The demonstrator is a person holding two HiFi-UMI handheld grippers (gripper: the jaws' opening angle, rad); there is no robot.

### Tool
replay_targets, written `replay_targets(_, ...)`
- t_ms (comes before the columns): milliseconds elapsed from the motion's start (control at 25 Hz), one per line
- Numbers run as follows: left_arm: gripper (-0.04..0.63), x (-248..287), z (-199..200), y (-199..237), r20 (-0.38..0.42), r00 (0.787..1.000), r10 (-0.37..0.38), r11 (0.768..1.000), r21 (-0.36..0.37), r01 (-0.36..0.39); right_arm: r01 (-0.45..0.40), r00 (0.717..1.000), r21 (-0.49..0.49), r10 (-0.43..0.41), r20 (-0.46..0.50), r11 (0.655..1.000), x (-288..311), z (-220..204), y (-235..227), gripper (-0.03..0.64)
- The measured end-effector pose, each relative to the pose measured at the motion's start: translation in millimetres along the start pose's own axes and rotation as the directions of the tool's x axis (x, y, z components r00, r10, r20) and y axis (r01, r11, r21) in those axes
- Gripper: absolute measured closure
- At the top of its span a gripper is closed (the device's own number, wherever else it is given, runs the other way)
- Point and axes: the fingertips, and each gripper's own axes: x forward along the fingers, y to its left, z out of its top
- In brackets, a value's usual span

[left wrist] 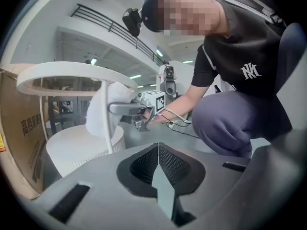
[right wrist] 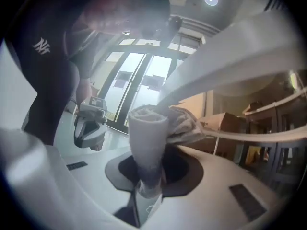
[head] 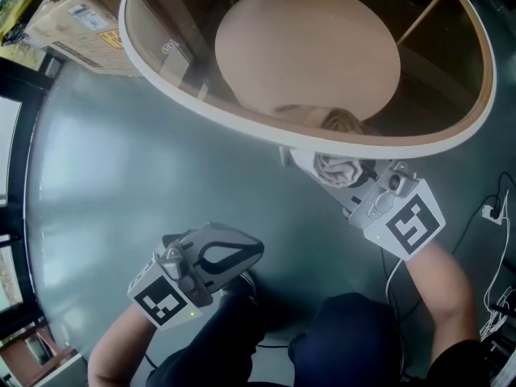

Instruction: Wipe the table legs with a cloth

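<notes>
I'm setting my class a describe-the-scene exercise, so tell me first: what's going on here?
A crouching person is cleaning a round table from below with two handheld grippers. The right gripper is shut on a rolled cloth and holds it at a thin white leg just under the rim. The left gripper is shut, holds nothing, and hangs low and apart from the table.
</notes>
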Motion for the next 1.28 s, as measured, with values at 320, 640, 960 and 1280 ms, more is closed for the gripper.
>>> replay_targets(320, 0.589, -4.6, -29.6, 0.0, -0.033, 0.999, -0.033, 0.999, -0.043, 0.031, -0.096, 0.988, -0.065, 0.087, -0.131, 0.993, 8.5, -80.5, 22.7, 0.546)
replay_targets(640, 0.588, -8.0, -49.6, -3.7, -0.065, 0.997, -0.04, 0.996, -0.077, 0.035, -0.074, 0.939, 0.116, 0.108, -0.327, 0.99, 0.9, -207.3, 61.0, 0.546)
replay_targets(960, 0.589, -13.1, -58.3, -14.5, -0.099, 0.994, -0.054, 0.994, -0.1, 0.044, -0.052, 0.872, 0.19, 0.137, -0.47, 0.98, -5.1, -282.5, 87.2, 0.546)
replay_targets(1280, 0.588, -7.8, -32.5, -10.0, -0.073, 0.996, -0.041, 0.997, -0.062, 0.037, 0.042, 0.922, 0.204, 0.041, -0.384, 0.978, -14.3, -193.3, 32.0, 0.546)
